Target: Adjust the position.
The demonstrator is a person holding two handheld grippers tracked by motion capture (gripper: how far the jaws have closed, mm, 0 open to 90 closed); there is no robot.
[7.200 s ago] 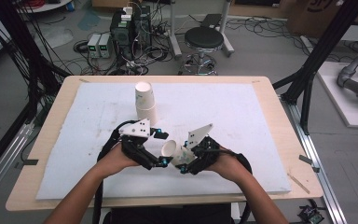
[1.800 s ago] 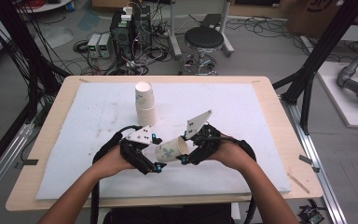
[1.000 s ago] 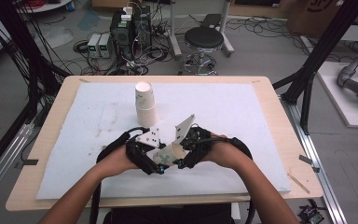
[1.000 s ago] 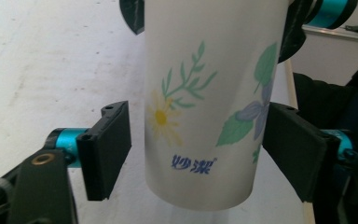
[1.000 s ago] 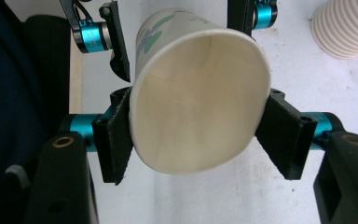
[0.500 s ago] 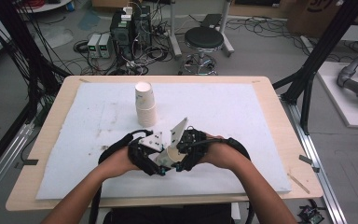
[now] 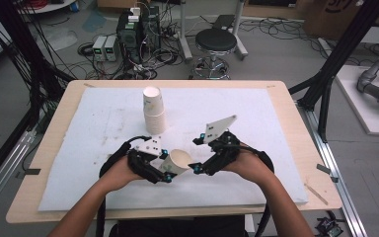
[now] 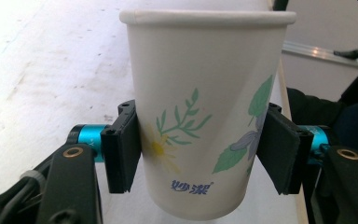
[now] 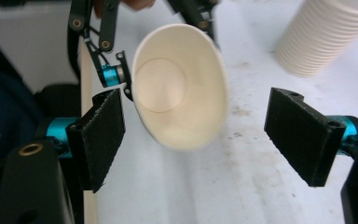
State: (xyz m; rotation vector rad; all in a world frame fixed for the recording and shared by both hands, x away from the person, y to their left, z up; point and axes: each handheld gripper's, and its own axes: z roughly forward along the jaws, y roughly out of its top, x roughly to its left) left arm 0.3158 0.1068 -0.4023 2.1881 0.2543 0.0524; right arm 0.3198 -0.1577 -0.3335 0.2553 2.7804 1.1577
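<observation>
Presently the left gripper [image 7: 167, 170] is clamped on a floral-printed paper cup [image 7: 178, 161], its pads pressing the cup's side walls about midway up, as the left gripper view confirms [image 8: 205, 140]. The cup is held lying over above the white mat [image 7: 276, 148], its open mouth turned toward the right gripper [image 7: 196, 155], presumably so the other hand could let go cleanly. The right gripper's jaws have just been opening and now stand wide; nothing lies between them, and the cup's mouth [image 9: 179, 86] sits a little beyond its pads, apart from them. This reads as a handover from right to left, just completed. The stack of paper cups [image 7: 154, 111] stands upright farther up the mat, well apart from both grippers, likely the source or destination for this cup.
</observation>
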